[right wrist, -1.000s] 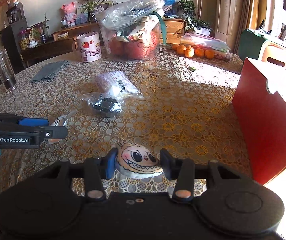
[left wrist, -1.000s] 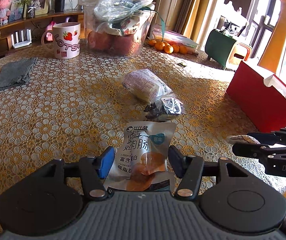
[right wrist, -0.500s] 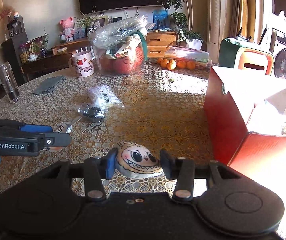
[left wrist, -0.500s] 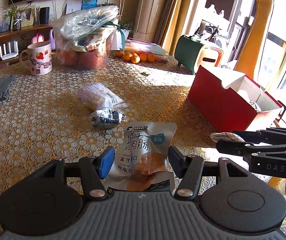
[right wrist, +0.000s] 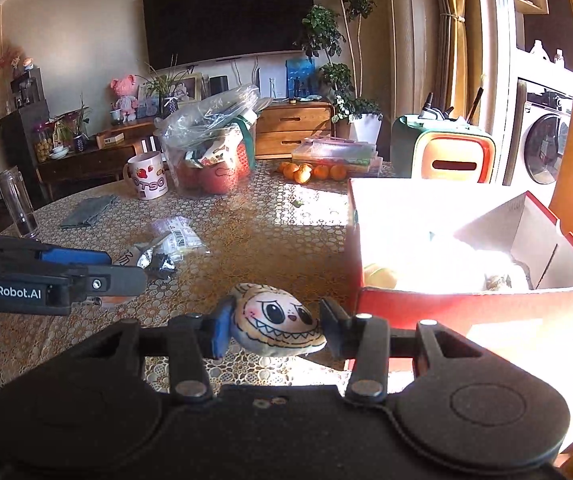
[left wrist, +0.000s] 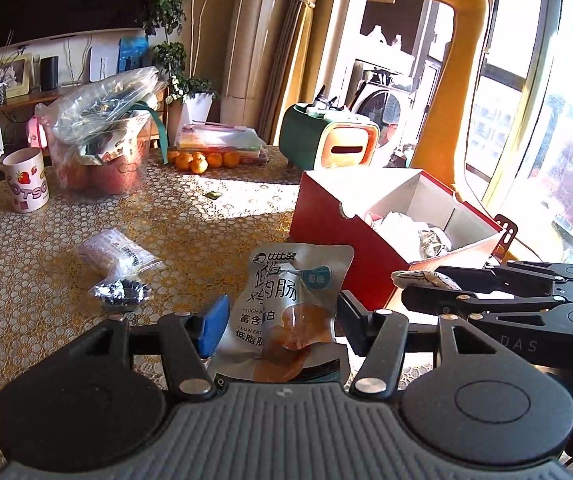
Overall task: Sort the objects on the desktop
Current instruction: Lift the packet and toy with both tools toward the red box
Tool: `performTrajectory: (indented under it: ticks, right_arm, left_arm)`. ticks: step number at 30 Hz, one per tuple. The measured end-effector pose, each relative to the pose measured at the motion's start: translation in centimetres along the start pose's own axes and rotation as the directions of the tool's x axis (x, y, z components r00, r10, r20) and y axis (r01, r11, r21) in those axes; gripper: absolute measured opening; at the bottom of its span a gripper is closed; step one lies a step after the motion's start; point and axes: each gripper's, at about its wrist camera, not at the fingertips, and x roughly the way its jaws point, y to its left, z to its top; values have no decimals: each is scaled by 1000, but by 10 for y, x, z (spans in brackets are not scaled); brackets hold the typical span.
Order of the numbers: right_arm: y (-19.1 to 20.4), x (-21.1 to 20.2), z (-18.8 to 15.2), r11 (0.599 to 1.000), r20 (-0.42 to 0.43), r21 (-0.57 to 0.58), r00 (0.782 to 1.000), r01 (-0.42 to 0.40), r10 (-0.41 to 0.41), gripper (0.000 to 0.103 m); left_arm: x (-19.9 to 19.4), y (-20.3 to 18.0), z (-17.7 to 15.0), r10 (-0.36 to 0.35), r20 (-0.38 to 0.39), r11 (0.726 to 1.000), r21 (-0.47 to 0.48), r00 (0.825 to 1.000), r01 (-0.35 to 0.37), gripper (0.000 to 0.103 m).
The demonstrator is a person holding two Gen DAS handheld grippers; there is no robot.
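My left gripper (left wrist: 282, 320) is shut on a silver sausage snack packet (left wrist: 286, 304) and holds it above the table, left of the open red box (left wrist: 350, 248). My right gripper (right wrist: 274, 326) is shut on a small plush toy with a toothy face (right wrist: 276, 320), held just left of the red box (right wrist: 466, 304). The right gripper with the toy shows in the left wrist view (left wrist: 422, 282). The left gripper shows at the left of the right wrist view (right wrist: 98, 276). A clear packet (left wrist: 114, 254) and a dark foil packet (left wrist: 120, 292) lie on the table.
The box holds several wrapped items (left wrist: 414, 232). A strawberry mug (left wrist: 24, 182), a bag of fruit in a clear tub (left wrist: 102, 148), oranges (left wrist: 202, 160), a grey cloth (right wrist: 86, 210) and a glass jar (right wrist: 18, 204) stand at the back of the lace-covered table (left wrist: 46, 280).
Both grippers have risen and swung right toward the red box with their objects. The box's open top has come into view.
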Motion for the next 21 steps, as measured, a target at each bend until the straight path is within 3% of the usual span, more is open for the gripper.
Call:
performTrajectory:
  ticks: [10, 21]
  right_arm:
    - [-44, -26, 14, 998, 71, 31, 996, 51, -53, 45]
    - [-98, -27, 20, 990, 84, 70, 988, 125, -131, 45]
  left_arm:
    - [16, -56, 28, -70, 31, 995, 69, 997, 67, 58]
    - [58, -112, 48, -69, 35, 990, 126, 997, 64, 58]
